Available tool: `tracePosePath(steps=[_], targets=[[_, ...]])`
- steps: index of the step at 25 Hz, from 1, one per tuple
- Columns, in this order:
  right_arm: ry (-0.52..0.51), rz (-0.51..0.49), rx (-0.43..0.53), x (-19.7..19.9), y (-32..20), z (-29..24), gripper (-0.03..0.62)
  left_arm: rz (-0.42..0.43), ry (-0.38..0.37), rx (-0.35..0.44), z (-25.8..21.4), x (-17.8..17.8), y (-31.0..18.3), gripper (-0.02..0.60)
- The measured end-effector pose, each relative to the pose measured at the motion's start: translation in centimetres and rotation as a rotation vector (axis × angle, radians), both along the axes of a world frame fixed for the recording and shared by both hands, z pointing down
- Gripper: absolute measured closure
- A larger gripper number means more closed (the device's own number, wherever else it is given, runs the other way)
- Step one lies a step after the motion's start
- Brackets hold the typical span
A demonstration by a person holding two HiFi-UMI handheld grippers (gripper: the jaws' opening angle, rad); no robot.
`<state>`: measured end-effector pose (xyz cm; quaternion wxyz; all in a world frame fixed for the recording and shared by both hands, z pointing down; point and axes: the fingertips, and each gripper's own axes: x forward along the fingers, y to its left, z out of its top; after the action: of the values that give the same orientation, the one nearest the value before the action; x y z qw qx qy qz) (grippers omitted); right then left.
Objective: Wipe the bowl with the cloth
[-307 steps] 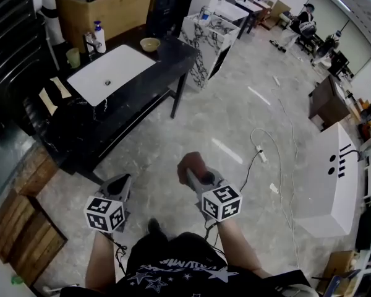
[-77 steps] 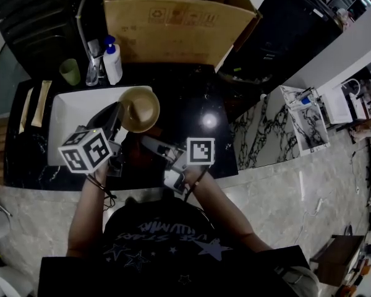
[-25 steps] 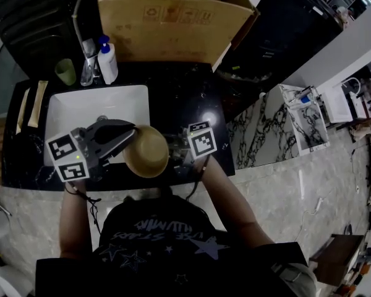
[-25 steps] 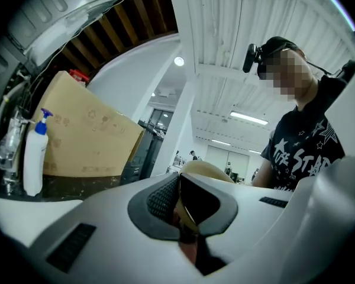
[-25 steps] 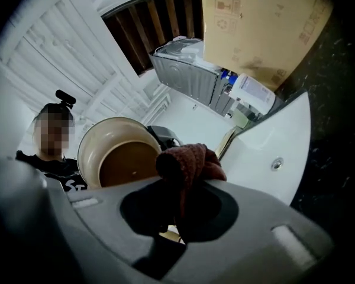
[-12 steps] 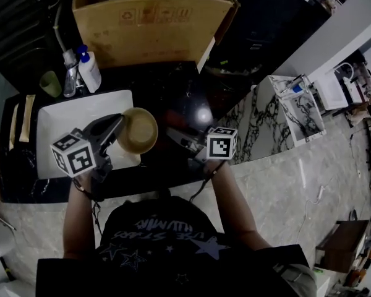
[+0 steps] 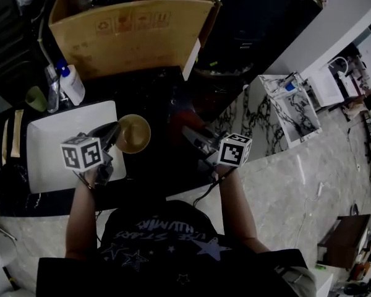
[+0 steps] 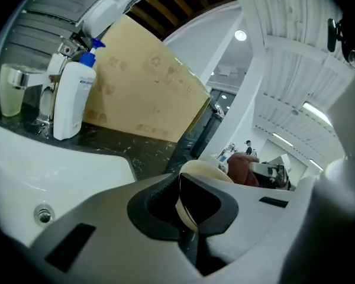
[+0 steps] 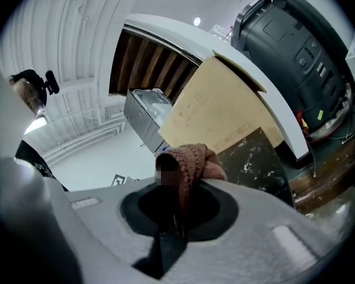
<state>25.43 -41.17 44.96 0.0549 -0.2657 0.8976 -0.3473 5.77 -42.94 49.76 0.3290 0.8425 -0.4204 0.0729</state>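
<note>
A tan bowl [image 7: 133, 133] hangs over the black counter at the sink's right edge. My left gripper [image 7: 115, 133] is shut on its rim. The left gripper view shows that rim pinched edge-on between the jaws of the left gripper [image 8: 188, 218], with the cream bowl [image 8: 204, 169] rising just beyond. A pink-brown knitted cloth [image 9: 192, 160] is bunched in my right gripper [image 9: 177, 218], which is shut on it. In the head view the right gripper [image 7: 195, 136] sits to the right of the bowl, apart from it. The cloth [image 8: 244, 165] also shows past the bowl in the left gripper view.
A white sink basin [image 7: 68, 142] is set in the black counter [image 7: 167, 94]. Behind it stand a soap bottle [image 7: 71, 85], a faucet [image 7: 51, 79] and a green cup [image 7: 35, 98]. A large cardboard box [image 7: 130, 30] fills the counter's back.
The left gripper has carried the bowl from close in front of the person out toward the sink's right edge. The right gripper with the cloth has drawn away to the right of the bowl.
</note>
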Motion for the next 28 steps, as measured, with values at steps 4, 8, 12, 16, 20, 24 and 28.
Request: tracePosePath(steps=[4, 8, 12, 16, 20, 24, 28], targets=[[0.001, -0.001, 0.016, 1.4, -0.6, -0.2, 0.545, -0.024, -0.086, -0.043, 1.9, 0.6, -0.8, 0.563], [-0.019, -0.019, 0.017, 2.0, -1.1, -0.3, 0.545, -0.028, -0.116, -0.063, 2.5, 1.2, -1.1, 0.563], [-0.035, -0.046, 0.026, 2.0, -1.2, -0.4, 0.543, -0.029, -0.138, -0.060, 2.8, 1.4, -1.3, 0.563], [-0.047, -0.047, 0.030, 1.7, -1.0, -0.5, 0.543, -0.021, -0.120, -0.065, 2.9, 1.5, -1.1, 0.563], [-0.052, -0.038, 0.018, 0.8, -0.1, -0.3, 0.543, -0.030, -0.082, -0.052, 2.5, 0.9, -0.8, 0.558], [-0.023, 0.010, 0.004, 0.2, 1.2, 0.0, 0.543, -0.024, -0.017, -0.042, 1.6, -0.1, -0.3, 0.443], [-0.020, 0.083, 0.001, -0.7, 2.8, -0.5, 0.545, 0.013, -0.018, -0.009, 0.4, -1.4, 0.9, 0.443]])
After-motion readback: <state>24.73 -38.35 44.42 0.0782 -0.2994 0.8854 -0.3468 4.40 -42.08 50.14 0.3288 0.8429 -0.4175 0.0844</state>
